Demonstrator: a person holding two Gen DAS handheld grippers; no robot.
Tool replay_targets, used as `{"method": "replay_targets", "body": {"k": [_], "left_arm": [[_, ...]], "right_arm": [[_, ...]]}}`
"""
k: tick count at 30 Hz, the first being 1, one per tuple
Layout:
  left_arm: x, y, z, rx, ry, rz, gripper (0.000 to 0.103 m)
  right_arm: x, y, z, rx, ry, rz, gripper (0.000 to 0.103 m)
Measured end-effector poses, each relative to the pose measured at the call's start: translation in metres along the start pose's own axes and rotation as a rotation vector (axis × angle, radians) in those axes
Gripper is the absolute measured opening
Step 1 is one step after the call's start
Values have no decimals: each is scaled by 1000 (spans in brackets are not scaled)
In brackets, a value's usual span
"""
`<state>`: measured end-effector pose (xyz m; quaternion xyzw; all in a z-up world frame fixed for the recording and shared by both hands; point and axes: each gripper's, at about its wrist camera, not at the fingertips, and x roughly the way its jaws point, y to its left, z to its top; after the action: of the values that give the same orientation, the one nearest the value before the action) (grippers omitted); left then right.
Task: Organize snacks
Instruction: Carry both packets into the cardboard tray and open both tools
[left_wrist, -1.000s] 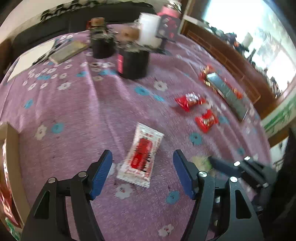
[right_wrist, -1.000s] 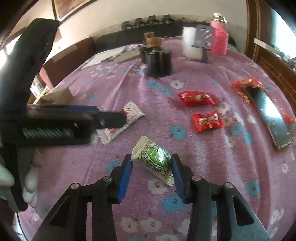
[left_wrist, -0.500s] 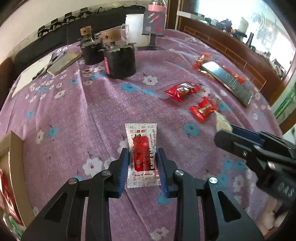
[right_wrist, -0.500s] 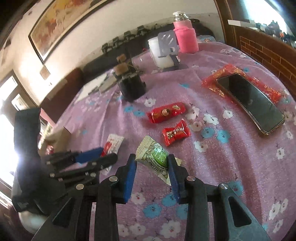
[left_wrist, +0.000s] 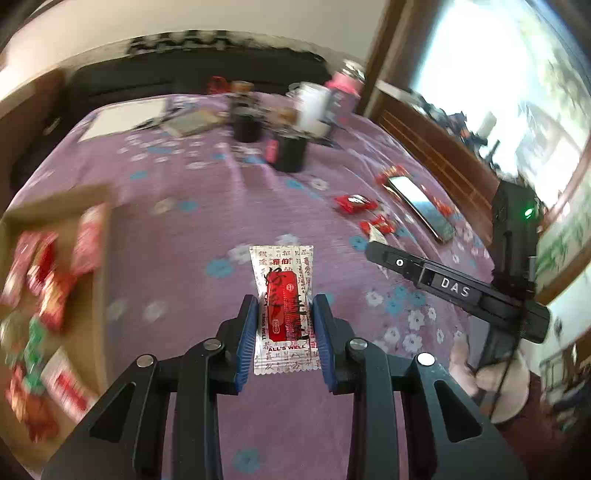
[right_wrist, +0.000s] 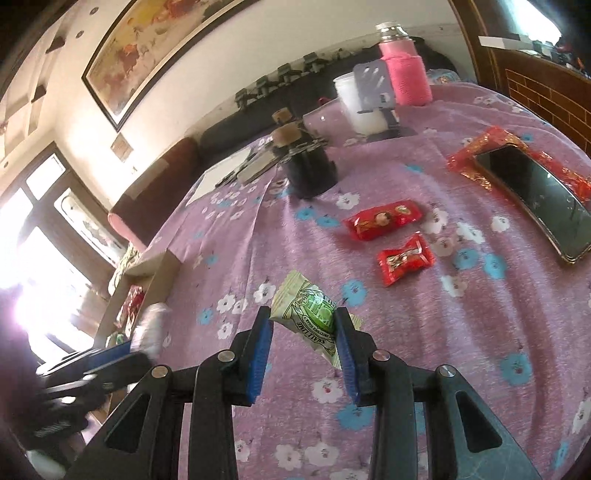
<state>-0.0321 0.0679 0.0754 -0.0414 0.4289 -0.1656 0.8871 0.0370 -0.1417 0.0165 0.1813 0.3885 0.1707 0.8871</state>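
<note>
Your left gripper (left_wrist: 284, 328) is clenched on the white-and-red sachet (left_wrist: 283, 306) – the blue pads press both its long edges, and it sticks out forward over the purple flowered cloth (left_wrist: 177, 236). To its left sits the cardboard box (left_wrist: 92, 258), blurred, with red, green and white packets inside. Your right gripper (right_wrist: 304, 343) grips the pale green snack packet (right_wrist: 308, 314), which sits tilted between the pads above the cloth. Ahead of it two red candy packs (right_wrist: 382, 219) (right_wrist: 404, 258) lie on the cloth, near each other but apart – further right a phone (right_wrist: 535, 199) rests on a red wrapper (right_wrist: 469, 158). The dark jars (right_wrist: 310, 170) and pink bottle (right_wrist: 404, 70) stand at the far end
</note>
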Motion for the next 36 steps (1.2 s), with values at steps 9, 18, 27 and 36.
{"method": "replay_targets", "body": {"k": [9, 18, 27, 36], "left_arm": [[-61, 71, -39, -194, -104, 78, 28], [-96, 137, -72, -313, -152, 194, 28], [-98, 181, -88, -416, -148, 249, 28], [-97, 213, -97, -496, -136, 280, 28]], "right_arm": [[9, 17, -13, -72, 6, -11, 35], [11, 71, -31, -159, 68, 42, 35], [22, 176, -51, -335, 137, 167, 35], [53, 263, -92, -494, 251, 267, 35]]}}
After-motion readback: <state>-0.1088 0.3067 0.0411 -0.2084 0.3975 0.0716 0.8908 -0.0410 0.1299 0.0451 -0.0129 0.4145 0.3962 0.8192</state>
